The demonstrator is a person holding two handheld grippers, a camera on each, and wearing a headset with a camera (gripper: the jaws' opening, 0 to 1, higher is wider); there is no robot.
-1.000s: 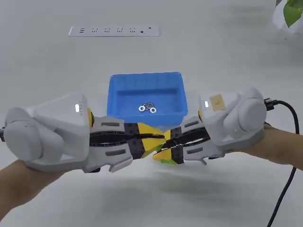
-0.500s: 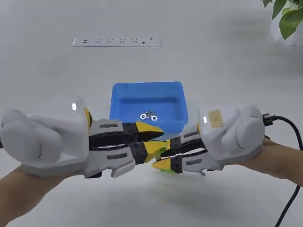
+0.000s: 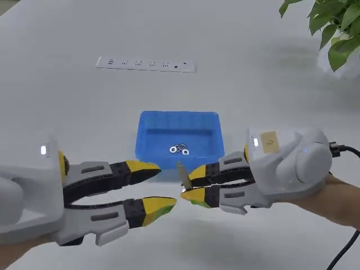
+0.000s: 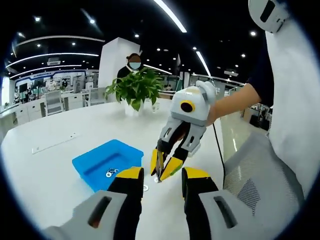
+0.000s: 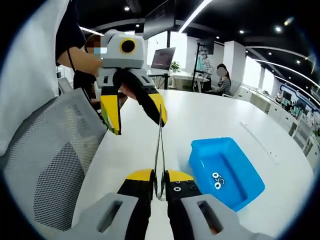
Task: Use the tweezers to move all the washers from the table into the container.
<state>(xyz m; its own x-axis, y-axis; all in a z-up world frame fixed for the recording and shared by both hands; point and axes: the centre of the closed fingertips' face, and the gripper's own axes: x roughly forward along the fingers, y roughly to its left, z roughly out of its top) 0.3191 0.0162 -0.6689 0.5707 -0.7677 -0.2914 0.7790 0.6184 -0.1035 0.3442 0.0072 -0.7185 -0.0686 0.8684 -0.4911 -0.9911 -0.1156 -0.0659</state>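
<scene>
Head view: my left claw (image 3: 160,187) sits low on the near left with its two yellow-tipped jaws spread wide, nothing between them. My right claw (image 3: 190,184) comes in from the right, jaws pressed together on the tweezers (image 3: 183,175), whose thin metal blades stick up and out past the tips, toward my left claw. The two claws face each other, tips near but apart. Just beyond them lies the blue container (image 3: 147,135), with a small cluster of washers (image 3: 179,149) on its floor. Farther off on the white table (image 3: 67,112) a power strip (image 3: 146,64) lies flat, and plant leaves (image 3: 329,28) hang in at the far right. In the left gripper view, one lone washer (image 4: 145,188) lies on the bare table just beside the container, below the tweezers' points. In the right gripper view the tweezers run straight up from my closed jaws, ending near one open jaw of my left claw, with a mesh chair (image 5: 50,165) off to the left.
</scene>
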